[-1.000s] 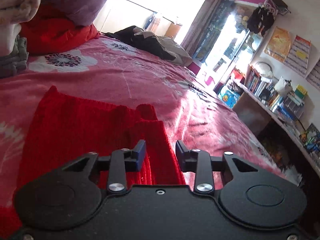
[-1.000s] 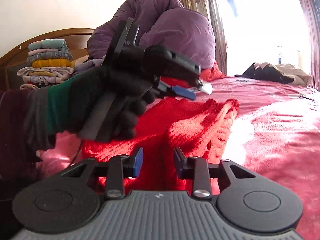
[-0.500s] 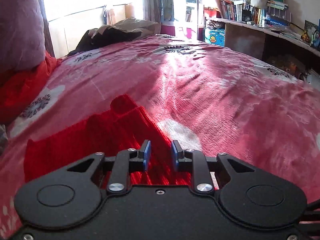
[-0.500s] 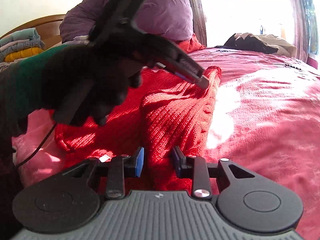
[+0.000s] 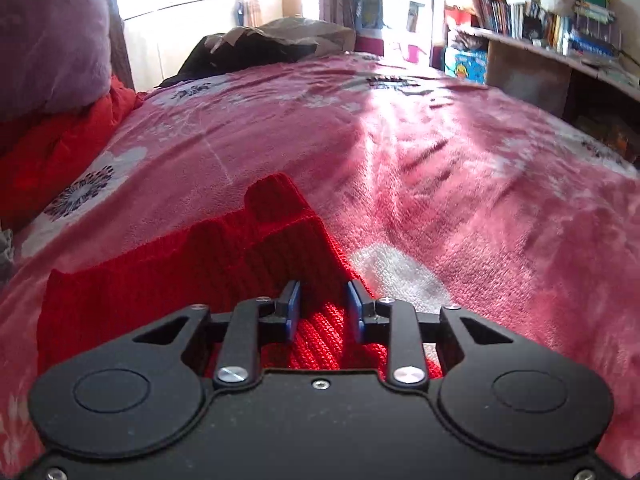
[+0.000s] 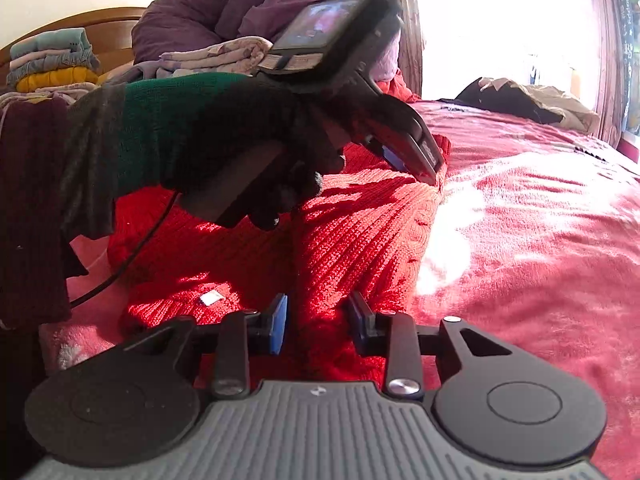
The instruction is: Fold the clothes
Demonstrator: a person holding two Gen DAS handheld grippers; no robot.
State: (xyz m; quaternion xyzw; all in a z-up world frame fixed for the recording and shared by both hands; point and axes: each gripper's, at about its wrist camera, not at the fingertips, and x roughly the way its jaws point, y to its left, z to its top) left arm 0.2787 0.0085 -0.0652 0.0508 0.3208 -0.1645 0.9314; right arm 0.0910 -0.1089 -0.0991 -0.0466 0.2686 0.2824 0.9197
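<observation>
Opening, both claws (image 5: 322, 306) (image 6: 318, 320) astride red sweater (image 6: 360, 232) folds, left one now lower

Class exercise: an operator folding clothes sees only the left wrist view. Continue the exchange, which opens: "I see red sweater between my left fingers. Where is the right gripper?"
Observer: The right gripper is at the red sweater's edge nearest it. Its fingers are opening with a raised fold between them.
Operator: How does my left tool look from there?
Observer: A dark-gloved hand holds the left gripper. Its tips are on the sweater's far edge and its fingers are opening around the knit.
Operator: Any finished pieces?
Observer: A stack of folded clothes sits by the wooden headboard.
</observation>
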